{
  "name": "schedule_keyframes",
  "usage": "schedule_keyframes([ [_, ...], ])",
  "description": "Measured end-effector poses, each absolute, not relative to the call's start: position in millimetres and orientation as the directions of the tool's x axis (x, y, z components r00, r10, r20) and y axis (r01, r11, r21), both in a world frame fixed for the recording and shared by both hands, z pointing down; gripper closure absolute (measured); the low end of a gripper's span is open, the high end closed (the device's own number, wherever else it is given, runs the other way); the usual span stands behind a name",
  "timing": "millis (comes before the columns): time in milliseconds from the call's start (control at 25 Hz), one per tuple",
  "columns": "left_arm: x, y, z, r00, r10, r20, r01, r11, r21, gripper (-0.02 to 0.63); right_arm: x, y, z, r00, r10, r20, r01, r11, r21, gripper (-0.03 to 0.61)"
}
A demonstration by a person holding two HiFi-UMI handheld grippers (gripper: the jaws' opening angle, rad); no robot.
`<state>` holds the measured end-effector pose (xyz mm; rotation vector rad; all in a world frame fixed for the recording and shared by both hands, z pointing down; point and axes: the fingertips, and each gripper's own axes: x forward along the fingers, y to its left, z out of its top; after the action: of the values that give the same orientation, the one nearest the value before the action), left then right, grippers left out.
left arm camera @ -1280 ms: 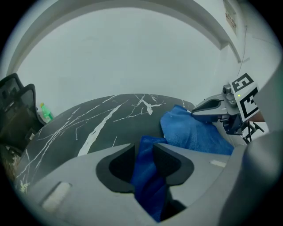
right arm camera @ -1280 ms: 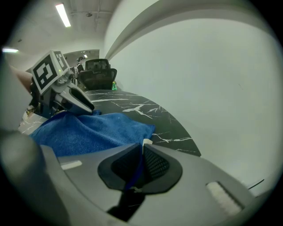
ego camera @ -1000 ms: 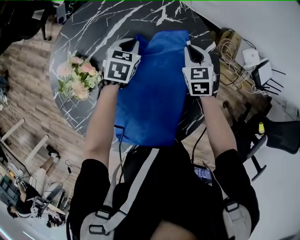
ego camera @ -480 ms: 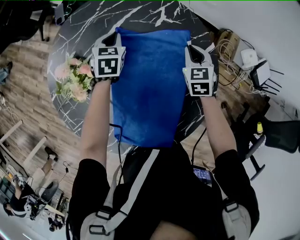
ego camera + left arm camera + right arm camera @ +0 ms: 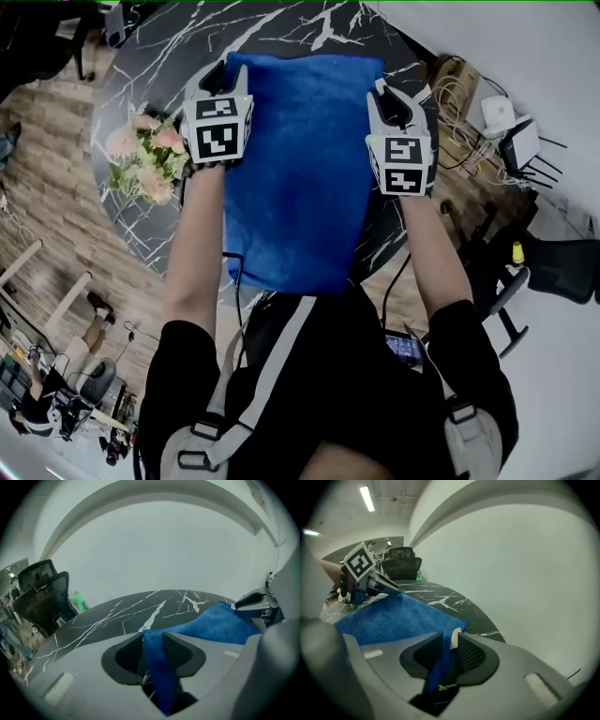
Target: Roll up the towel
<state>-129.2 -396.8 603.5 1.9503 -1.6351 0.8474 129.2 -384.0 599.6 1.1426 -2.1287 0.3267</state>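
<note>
On black table [image 5: 178,56], left gripper [image 5: 152,640] and right gripper [image 5: 450,644] jaws just opened around towel [image 5: 295,169].

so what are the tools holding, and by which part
Far corners of the blue towel lie between the jaws of the left tool and right tool, but both have just been opening, so neither pinches it.

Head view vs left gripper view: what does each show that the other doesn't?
Only head view: the flowers, the person's arms, and the blue towel's full length down to its near end. Only left gripper view: a green bottle past the marble table's far rim, and the left gripper's jaws, which have just been opening and stand apart with a towel corner between them. Both: the towel, the table, the right gripper.
</note>
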Motion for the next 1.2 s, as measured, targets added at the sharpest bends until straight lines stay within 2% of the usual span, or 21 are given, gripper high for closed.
schedule_keyframes([
  [160, -129, -404, 600, 0.123, -0.706, 0.697, -0.982, -0.190, -0.020, 0.474, 126, -402, 588, -0.380, -0.666, 0.642, -0.811, 0.573, 0.114, 0.476],
  [360, -134, -413, 612, 0.113, -0.677, 0.727, -0.986, -0.165, -0.001, 0.475, 126, -423, 606, -0.340, -0.644, 0.685, -0.835, 0.541, 0.094, 0.479],
  [440, -134, -416, 613, 0.115, -0.675, 0.728, -0.985, -0.174, -0.006, 0.507, 129, -428, 610, -0.336, -0.646, 0.686, -0.838, 0.537, 0.096, 0.486],
  [600, -140, -421, 612, 0.073, -0.703, 0.708, -0.982, -0.176, -0.074, 0.525, 133, -431, 607, -0.321, -0.669, 0.670, -0.849, 0.517, 0.110, 0.543],
  [800, -142, -422, 607, 0.055, -0.725, 0.686, -0.982, -0.165, -0.096, 0.522, 132, -433, 606, -0.295, -0.689, 0.661, -0.855, 0.500, 0.139, 0.540],
  [920, -138, -420, 589, 0.070, -0.769, 0.635, -0.977, -0.182, -0.113, 0.481, 131, -428, 596, -0.320, -0.707, 0.630, -0.850, 0.509, 0.139, 0.504],
  [1200, -115, -362, 557, 0.180, -0.810, 0.559, -0.974, -0.225, -0.012, 0.477, 126, -376, 568, -0.360, -0.717, 0.596, -0.835, 0.533, 0.137, 0.495],
])
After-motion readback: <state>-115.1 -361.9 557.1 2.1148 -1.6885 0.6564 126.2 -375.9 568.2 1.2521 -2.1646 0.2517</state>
